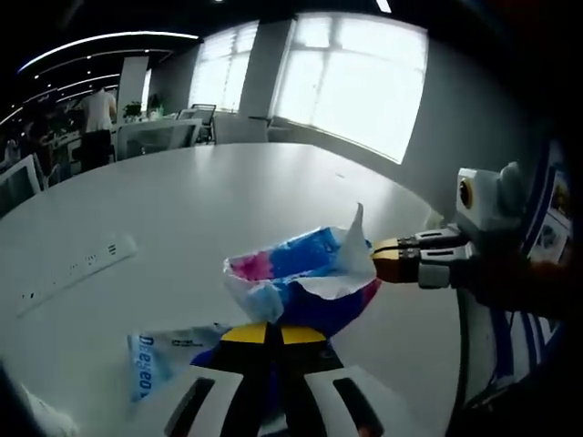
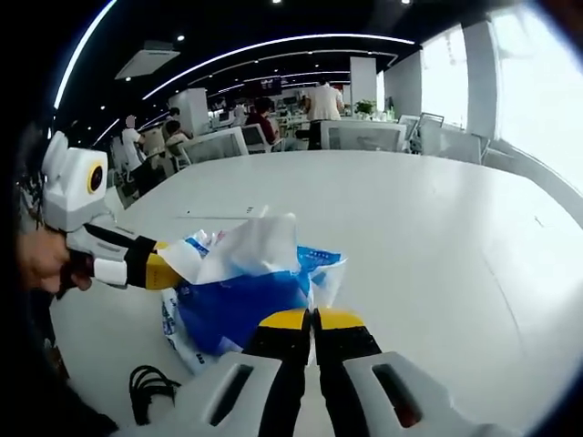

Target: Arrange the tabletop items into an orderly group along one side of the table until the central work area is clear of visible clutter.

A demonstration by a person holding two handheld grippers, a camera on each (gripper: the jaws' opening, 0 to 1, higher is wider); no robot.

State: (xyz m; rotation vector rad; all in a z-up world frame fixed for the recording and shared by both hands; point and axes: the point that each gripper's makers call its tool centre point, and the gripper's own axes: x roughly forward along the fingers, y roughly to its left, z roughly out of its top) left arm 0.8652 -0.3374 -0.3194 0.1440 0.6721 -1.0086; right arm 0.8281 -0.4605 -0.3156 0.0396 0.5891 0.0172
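- We found the left gripper (image 1: 271,335) with its jaws pressed together on the lower edge of a blue, pink and white plastic pack (image 1: 301,278), which hung above the white table (image 1: 182,209) toward its near edge.
- The right gripper (image 2: 314,320) likewise had its jaws closed on the pack (image 2: 241,296); in the left gripper view it entered from 3 o'clock and pinched the torn white flap.
- We judged tearing the chief risk: with both grippers pulling on thin film, the flap could rip further or slip free, and the contents could spill.
- A black cable (image 2: 150,382) lay at 7 o'clock in the right gripper view and could snag the pack on set-down.
- A flat printed wrapper (image 1: 164,355) bore blue lettering, which we could not read with confidence. No brand was legible on the pack.
- A power strip (image 1: 77,269) lay at 9 o'clock in the left gripper view.
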